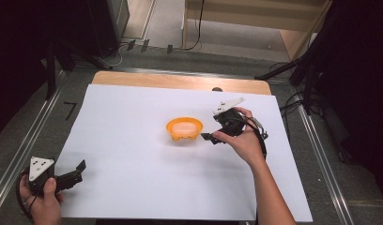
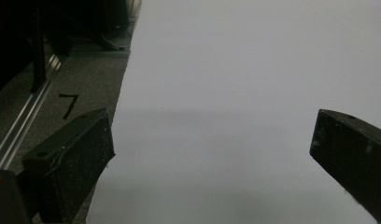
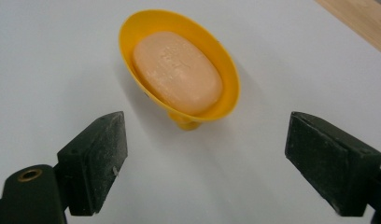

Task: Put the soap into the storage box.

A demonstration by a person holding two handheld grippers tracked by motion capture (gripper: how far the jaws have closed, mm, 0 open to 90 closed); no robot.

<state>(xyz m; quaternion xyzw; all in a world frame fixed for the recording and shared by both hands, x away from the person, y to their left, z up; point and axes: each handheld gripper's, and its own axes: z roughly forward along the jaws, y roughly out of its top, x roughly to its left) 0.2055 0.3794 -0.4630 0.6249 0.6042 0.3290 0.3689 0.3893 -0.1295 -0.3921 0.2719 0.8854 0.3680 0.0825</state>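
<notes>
The high view looked forward and down over the white sheet [image 1: 133, 187], which each gripper view skimmed closely, the right one facing the soap dish [image 3: 179, 65].

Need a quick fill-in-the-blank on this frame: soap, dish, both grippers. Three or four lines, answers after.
1. The bar of soap lies inside a dish whose colour is ____.
2. The jaws of the right gripper stand ____, with nothing between them.
3. In the high view the dish sits on a sheet of white ____.
4. The left gripper rests near the sheet's ____ edge in the high view, jaws apart.

Missing words: yellow; open; paper; left
</notes>
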